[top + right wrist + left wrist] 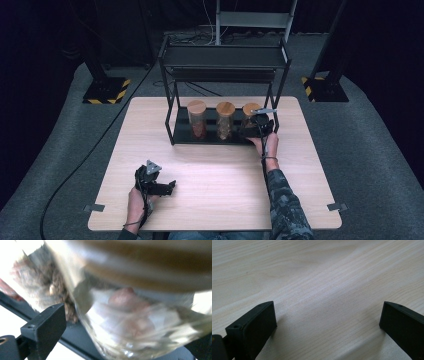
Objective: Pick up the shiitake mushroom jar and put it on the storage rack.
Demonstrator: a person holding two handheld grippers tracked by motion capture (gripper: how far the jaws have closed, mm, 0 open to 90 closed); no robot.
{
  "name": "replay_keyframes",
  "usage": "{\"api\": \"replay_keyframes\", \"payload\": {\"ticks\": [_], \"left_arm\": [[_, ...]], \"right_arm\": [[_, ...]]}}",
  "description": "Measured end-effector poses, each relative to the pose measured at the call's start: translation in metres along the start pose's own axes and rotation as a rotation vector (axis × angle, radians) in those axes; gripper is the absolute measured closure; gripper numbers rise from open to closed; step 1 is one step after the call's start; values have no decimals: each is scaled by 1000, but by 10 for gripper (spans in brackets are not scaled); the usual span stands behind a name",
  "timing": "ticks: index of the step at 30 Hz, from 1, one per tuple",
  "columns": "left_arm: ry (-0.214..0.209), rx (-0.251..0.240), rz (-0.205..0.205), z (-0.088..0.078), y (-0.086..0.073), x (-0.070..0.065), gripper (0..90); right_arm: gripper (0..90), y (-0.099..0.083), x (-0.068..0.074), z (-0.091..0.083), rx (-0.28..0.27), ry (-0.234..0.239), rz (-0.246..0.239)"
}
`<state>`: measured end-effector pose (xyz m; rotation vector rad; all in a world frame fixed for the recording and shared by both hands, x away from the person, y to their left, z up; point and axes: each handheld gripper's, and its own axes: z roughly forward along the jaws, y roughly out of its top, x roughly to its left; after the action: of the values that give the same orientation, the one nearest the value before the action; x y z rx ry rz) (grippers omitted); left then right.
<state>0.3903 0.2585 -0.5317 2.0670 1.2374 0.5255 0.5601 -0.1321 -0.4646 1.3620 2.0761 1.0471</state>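
The right gripper (256, 126) is up at the rightmost clear glass jar with a round wooden lid (250, 119), which stands on the bottom shelf of the black metal rack (172, 135) at the far side of the pale wooden bench (210, 170). Its jaws are spread wide on either side of the jar; in the right gripper view the visible left jaw stands clear of the glass (140, 315), so nothing is gripped. Two similar jars, one with reddish contents (197, 120) and one with brownish contents (225, 121), stand in a row to its left. The left gripper (167, 186) rests low over the near bench, jaws wide apart and holding nothing.
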Motion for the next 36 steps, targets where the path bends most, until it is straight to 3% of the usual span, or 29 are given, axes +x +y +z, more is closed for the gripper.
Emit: {"api": "replay_keyframes", "payload": {"ticks": [4, 10, 20, 28, 32, 36], "left_arm": [[0, 1, 1, 0, 0, 0, 0], [-1, 1, 1, 0, 0, 0, 0], [-2, 0, 0, 0, 0, 0, 0], [-1, 1, 1, 0, 0, 0, 0], [-1, 0, 1, 0, 0, 0, 1], [-1, 0, 1, 0, 0, 0, 1]], "right_arm": [[0, -1, 1, -3, 38, 19, 12], [0, -9, 11, -7, 94, -16, -50], [0, -23, 21, -22, 92, -22, -80], [0, -52, 28, -49, 75, -9, -101], [0, -69, 29, -65, 82, -19, -135], [0, -94, 23, -77, 83, -11, -114]]}}
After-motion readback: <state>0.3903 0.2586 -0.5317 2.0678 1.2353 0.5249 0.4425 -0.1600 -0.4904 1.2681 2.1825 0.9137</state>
